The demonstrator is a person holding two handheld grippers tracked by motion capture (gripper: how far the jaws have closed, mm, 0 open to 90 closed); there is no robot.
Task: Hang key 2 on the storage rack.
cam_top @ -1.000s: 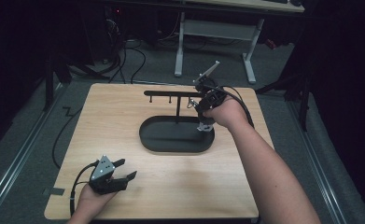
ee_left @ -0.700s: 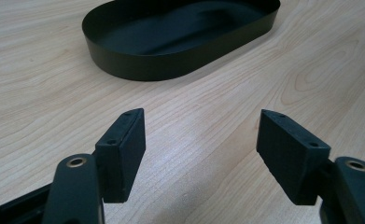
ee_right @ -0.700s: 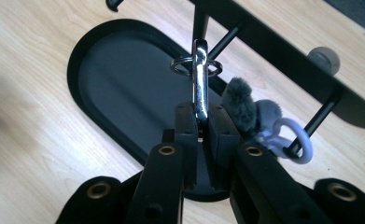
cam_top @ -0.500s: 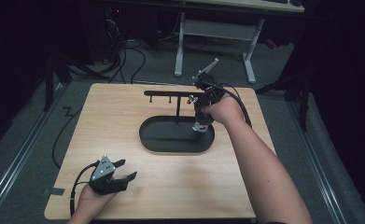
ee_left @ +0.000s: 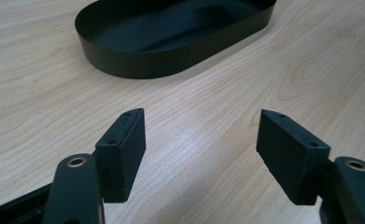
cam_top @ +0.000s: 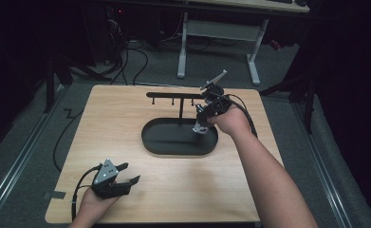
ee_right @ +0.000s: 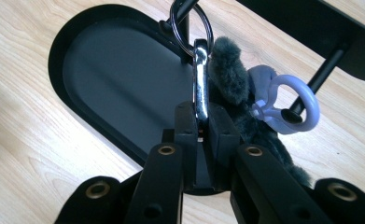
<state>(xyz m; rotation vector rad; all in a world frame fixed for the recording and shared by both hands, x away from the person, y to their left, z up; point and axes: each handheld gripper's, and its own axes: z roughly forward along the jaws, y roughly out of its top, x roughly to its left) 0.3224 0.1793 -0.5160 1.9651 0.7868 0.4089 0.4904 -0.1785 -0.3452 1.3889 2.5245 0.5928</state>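
A light wooden table top (cam_top: pixel 126 128) with visible grain is set on a grey carpeted floor (cam_top: pixel 26 156) in a dark room. Behind it, a second desk on white metal legs (cam_top: pixel 182 52) is seen, with black cables (cam_top: pixel 126 57) lying loose on the floor beside it.

Near the middle of the table a black oval metal tray (cam_top: pixel 164 142) is placed, and from it a thin black post carries a black horizontal bar with small pegs (cam_top: pixel 173 95).

The right gripper (cam_top: pixel 204 114) is held over the right end of the tray, beneath the bar. In the right gripper view its 2 jaws are pressed together on a shiny silver metal clasp (ee_right: pixel 200 93), which is joined to a dark split ring (ee_right: pixel 192 23) looped around a black peg. A dark grey furry keychain toy (ee_right: pixel 231 84) with a pale lilac plastic ring (ee_right: pixel 287 105) hangs just beside the clasp, over the tray's edge.

The left gripper (cam_top: pixel 121 179) is rested near the front left corner of the table, well apart from the tray. Its jaws are spread wide, with bare wood between them.
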